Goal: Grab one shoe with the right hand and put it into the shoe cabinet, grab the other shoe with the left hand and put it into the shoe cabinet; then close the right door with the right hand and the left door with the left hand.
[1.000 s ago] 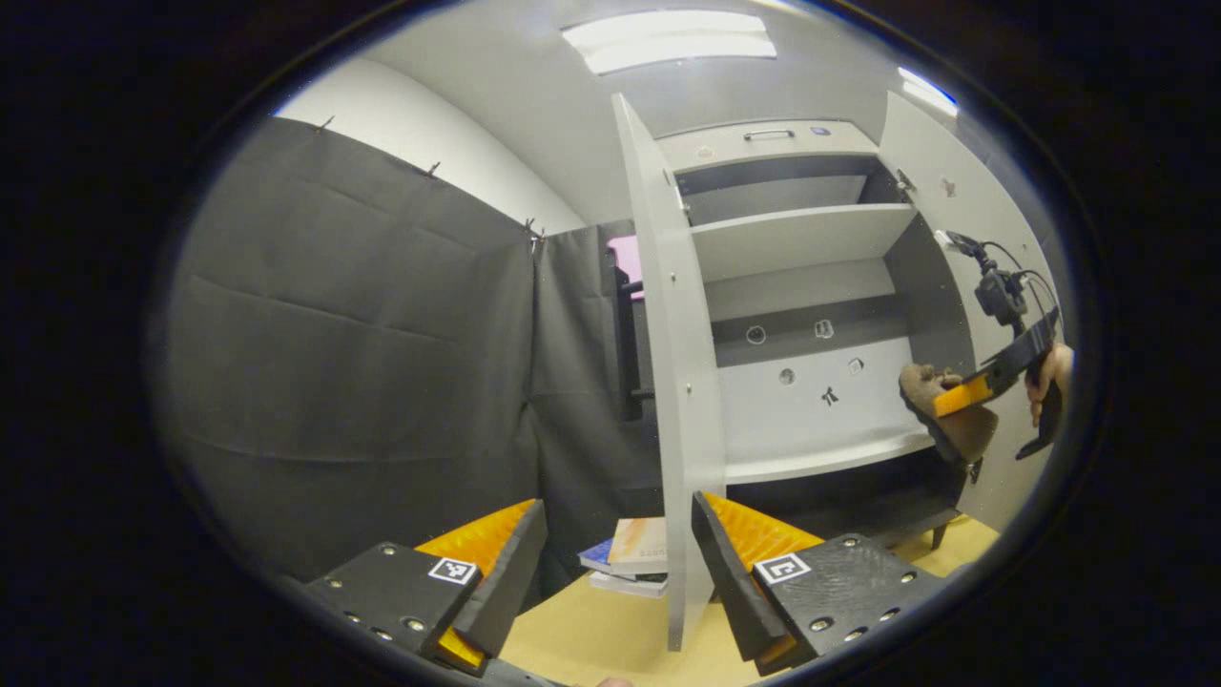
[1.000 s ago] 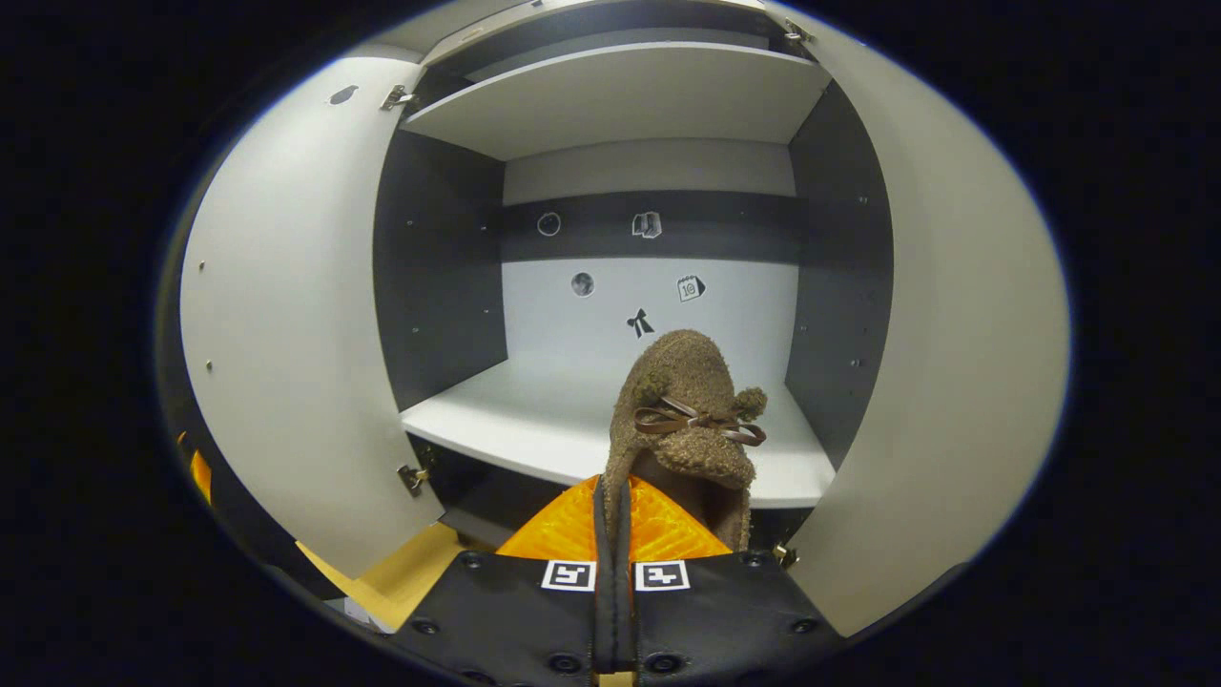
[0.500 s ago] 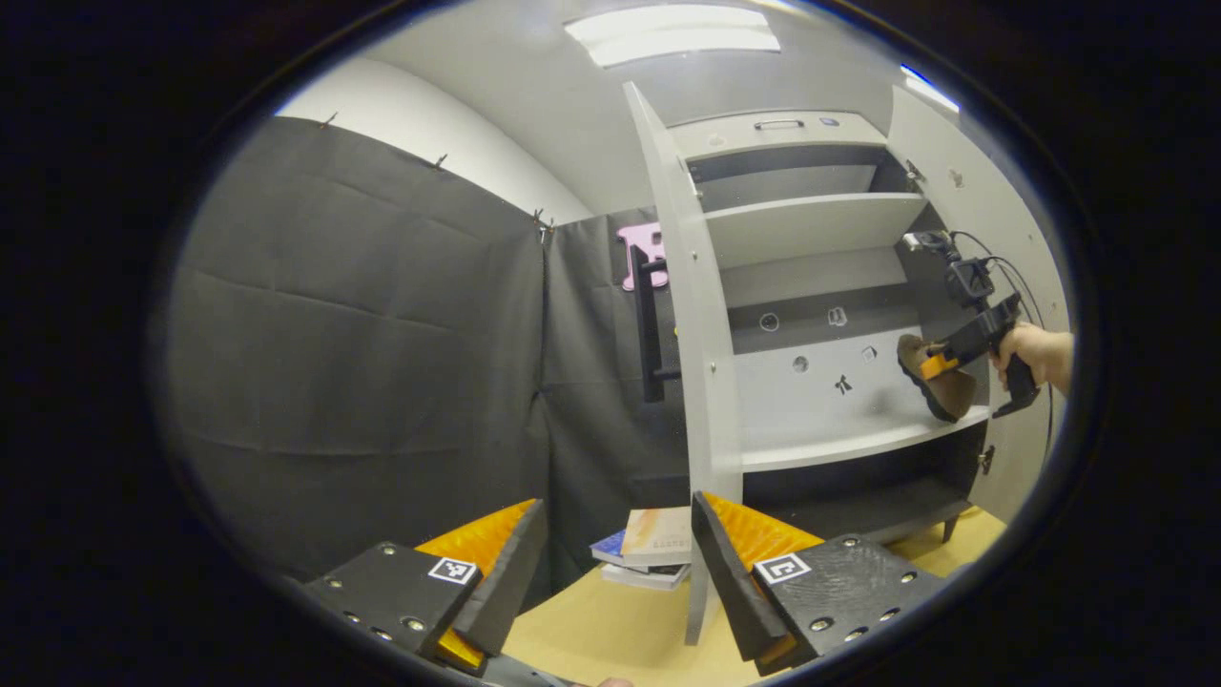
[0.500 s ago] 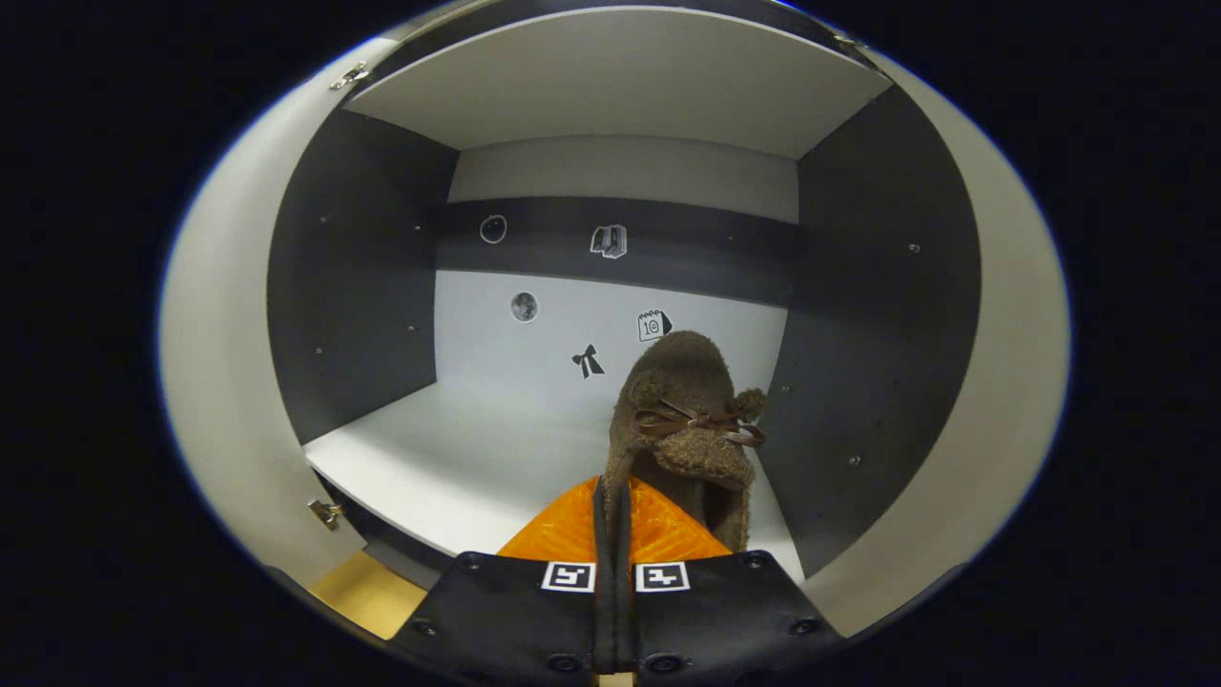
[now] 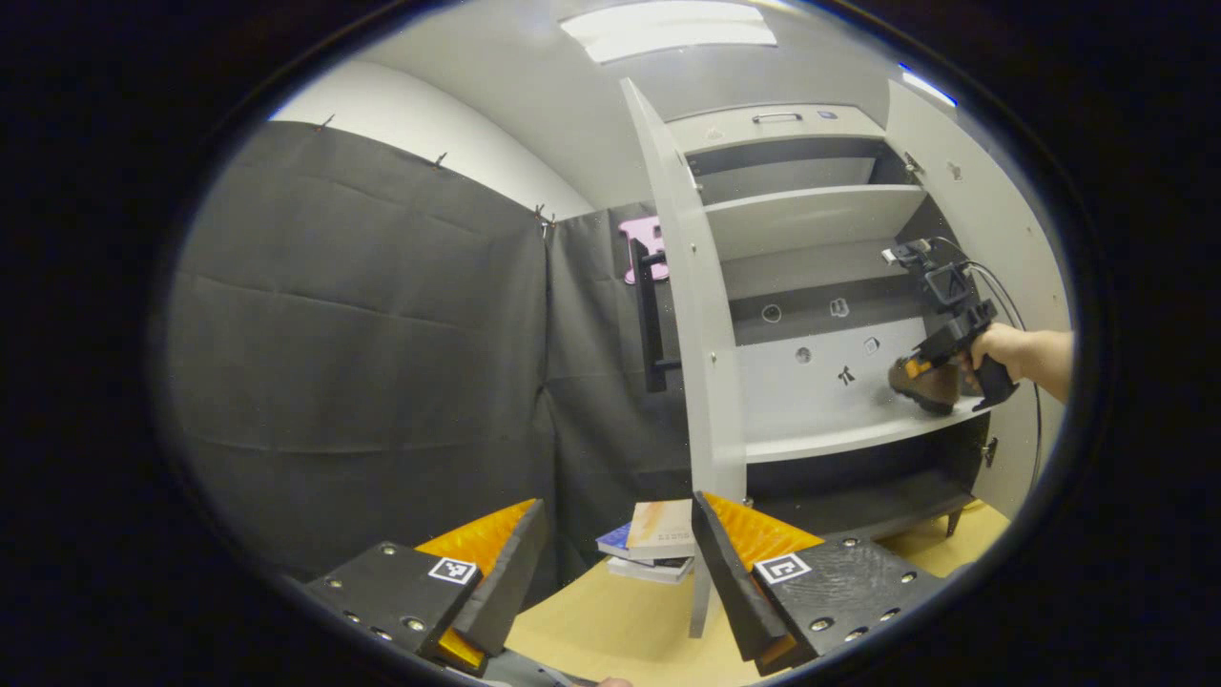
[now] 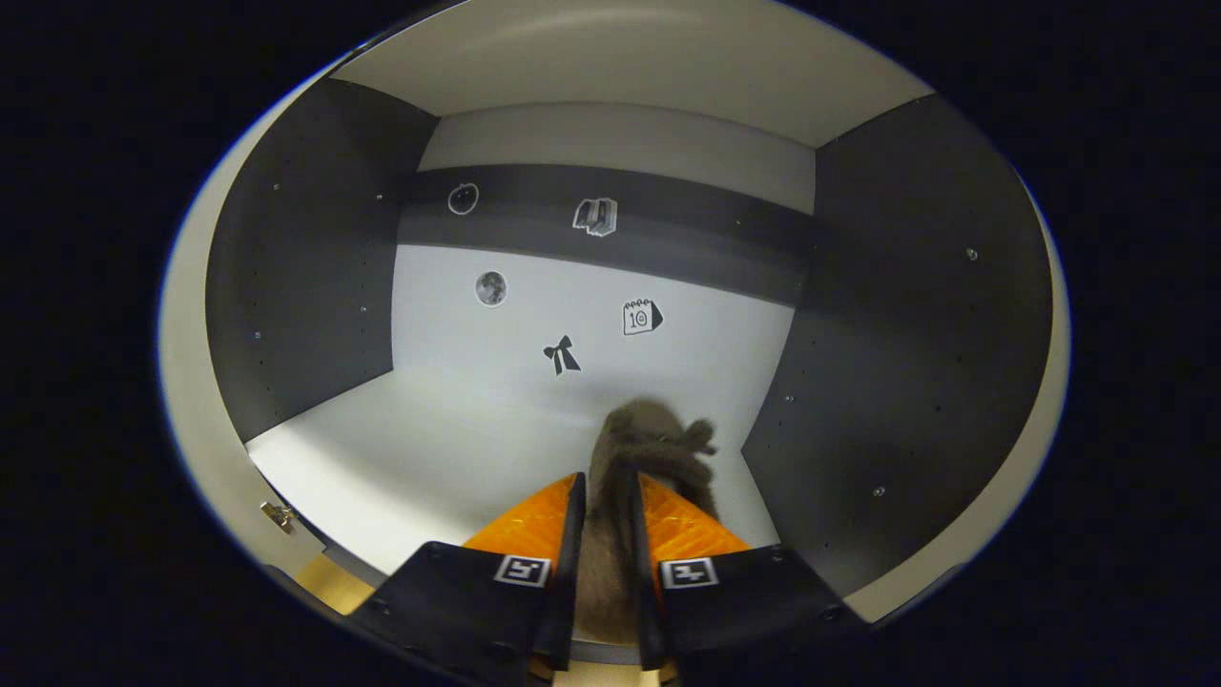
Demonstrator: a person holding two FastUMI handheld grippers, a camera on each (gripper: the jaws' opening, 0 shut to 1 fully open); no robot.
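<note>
The jaws of the right gripper (image 6: pixel 603 534) stand slightly parted with the brown fuzzy shoe (image 6: pixel 649 448) between them; the shoe is blurred, and whether both fingers press on it cannot be told. In the right gripper view the shoe sits low over the white shelf (image 6: pixel 420 448) of the shoe cabinet (image 6: pixel 897 315), near its right side wall, toe toward the back panel with its small stickers (image 6: pixel 561 355).

The jaws of the left gripper (image 5: pixel 618 563) are wide open and hold nothing, above the wooden desk (image 5: pixel 610 630). Just beyond them a stack of books (image 5: pixel 651 546) lies on the desk beside the foot of the open left door (image 5: pixel 696 315). Farther off in the left gripper view, a hand (image 5: pixel 1002 348) holds the right gripper inside the cabinet, the shoe at the shelf's right end, with the open right door (image 5: pixel 992 210) beyond.
</note>
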